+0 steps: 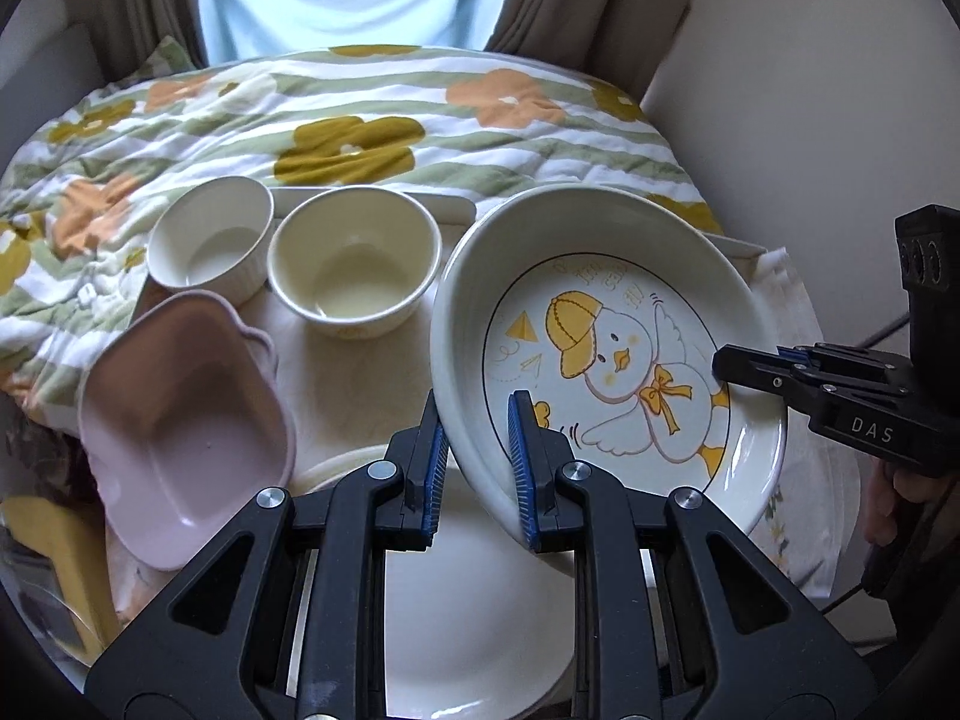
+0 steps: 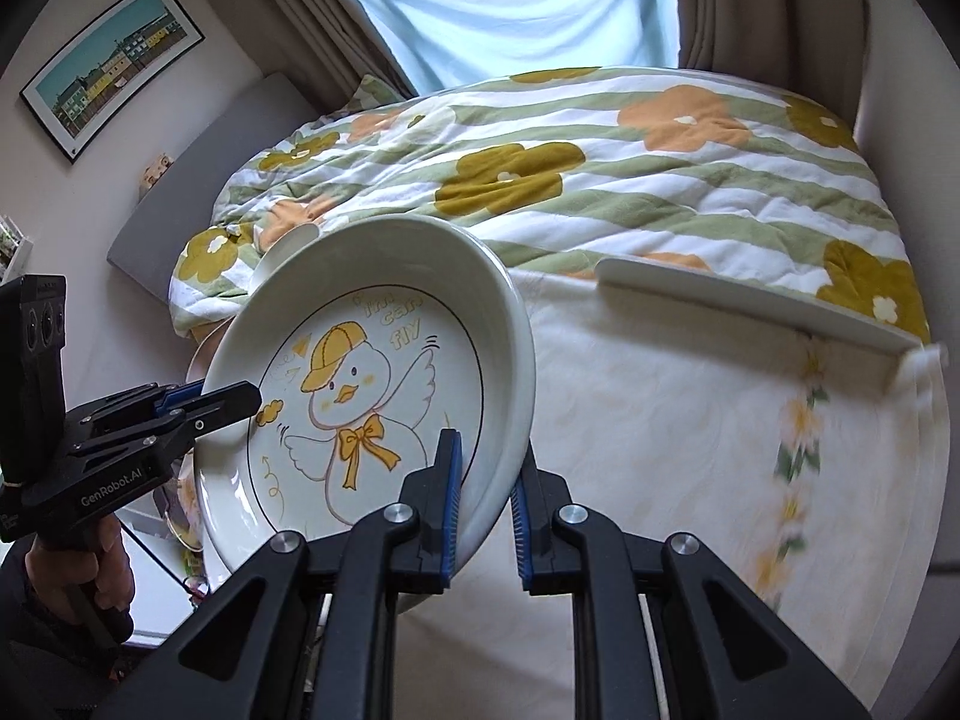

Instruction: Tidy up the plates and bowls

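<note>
A deep white plate with a yellow-capped duck drawing [image 1: 624, 348] [image 2: 372, 372] hangs tilted above the cloth-covered table, held from both sides. My left gripper [image 1: 477, 420] is shut on its near-left rim. From the right, my right gripper [image 1: 729, 363] [image 2: 489, 462] is shut on the opposite rim. In the right wrist view the left gripper [image 2: 240, 399] clamps the plate's left edge. Under the lifted plate lies a plain white plate [image 1: 468, 612]. On the table to the left are a ribbed white bowl [image 1: 210, 240], a cream bowl [image 1: 354, 270] and a pink scalloped bowl [image 1: 180, 420].
A flowered quilt [image 1: 360, 114] covers the bed behind the table. A white raised ledge [image 2: 750, 300] borders the table's far side. The floral tablecloth [image 2: 690, 450] is bare to the right. A person's hand [image 2: 90, 576] grips the left handle.
</note>
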